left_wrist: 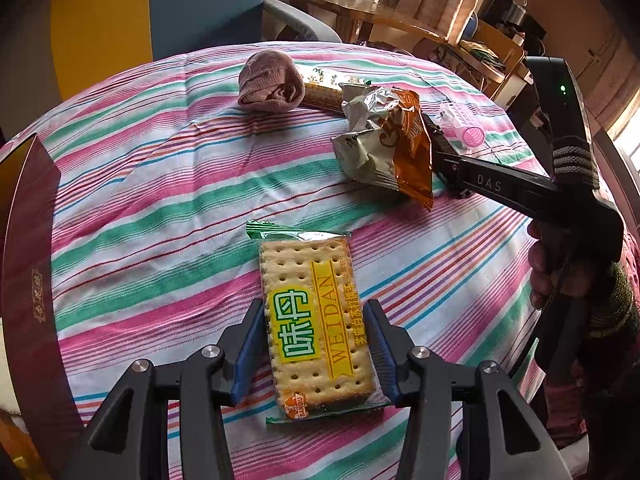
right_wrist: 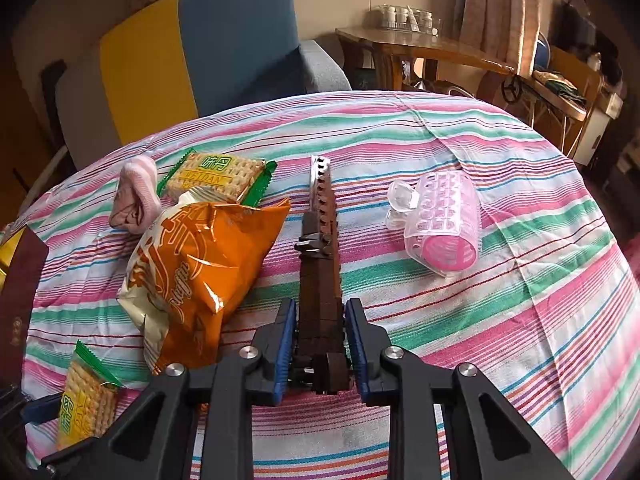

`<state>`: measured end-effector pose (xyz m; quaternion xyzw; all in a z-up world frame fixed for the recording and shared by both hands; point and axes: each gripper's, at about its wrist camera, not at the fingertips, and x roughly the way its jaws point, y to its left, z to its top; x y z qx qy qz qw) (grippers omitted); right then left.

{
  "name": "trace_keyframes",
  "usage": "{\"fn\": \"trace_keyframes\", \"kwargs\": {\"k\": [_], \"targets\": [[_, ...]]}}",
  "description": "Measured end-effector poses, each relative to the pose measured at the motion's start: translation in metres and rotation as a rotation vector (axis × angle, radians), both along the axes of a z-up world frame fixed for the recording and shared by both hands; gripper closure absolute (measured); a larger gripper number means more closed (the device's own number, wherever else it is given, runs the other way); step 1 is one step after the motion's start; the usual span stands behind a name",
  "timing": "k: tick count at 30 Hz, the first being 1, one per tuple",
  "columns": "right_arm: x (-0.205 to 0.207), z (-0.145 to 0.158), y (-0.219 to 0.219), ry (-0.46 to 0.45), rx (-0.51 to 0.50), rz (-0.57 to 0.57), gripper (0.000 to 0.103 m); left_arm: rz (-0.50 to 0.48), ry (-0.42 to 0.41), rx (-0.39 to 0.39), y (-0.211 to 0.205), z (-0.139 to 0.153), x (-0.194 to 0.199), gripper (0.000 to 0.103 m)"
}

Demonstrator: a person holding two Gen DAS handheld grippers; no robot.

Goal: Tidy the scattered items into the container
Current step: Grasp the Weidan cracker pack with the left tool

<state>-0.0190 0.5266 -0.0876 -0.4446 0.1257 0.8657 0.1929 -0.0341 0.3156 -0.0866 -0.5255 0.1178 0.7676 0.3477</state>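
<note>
Round surface [left_wrist: 168, 184] under a cloth of pink, green and white stripes, with a blue and yellow armchair [right_wrist: 208, 48] behind and a wooden side table [right_wrist: 420, 46] farther back. Near the front, left gripper [left_wrist: 316, 350] with jaws pinching a cracker pack [left_wrist: 316, 320] by its long sides, pack lying flat on the cloth. To the right, right gripper [right_wrist: 320, 344] with jaws closed on the near end of a brown toothed hair clip [right_wrist: 322, 264], far end pointing away across the cloth. Just left of the clip, an orange snack bag [right_wrist: 200, 272], crumpled and partly raised. Beyond the bag, a second cracker pack [right_wrist: 218, 176] and a rolled pink sock [right_wrist: 134, 196]. Right of the clip, apart from it, a pink hair roller [right_wrist: 444, 220]. At the left edge, a dark red box [left_wrist: 28, 264].
</note>
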Motion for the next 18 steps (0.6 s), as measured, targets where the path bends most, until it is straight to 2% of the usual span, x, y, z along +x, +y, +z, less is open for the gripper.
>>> {"fn": "trace_keyframes", "kwargs": {"k": [4, 12, 18], "targets": [[0.017, 0.001, -0.012, -0.018, 0.019, 0.005, 0.078, 0.004, 0.004, -0.001, -0.012, 0.000, 0.009, 0.053], [0.087, 0.003, -0.046, -0.002, -0.042, -0.011, 0.078, 0.009, 0.011, 0.006, -0.041, 0.002, 0.033, 0.053], [0.123, 0.005, -0.076, 0.005, -0.096, 0.002, 0.078, 0.005, 0.012, 0.018, -0.060, 0.002, 0.048, 0.053]]}}
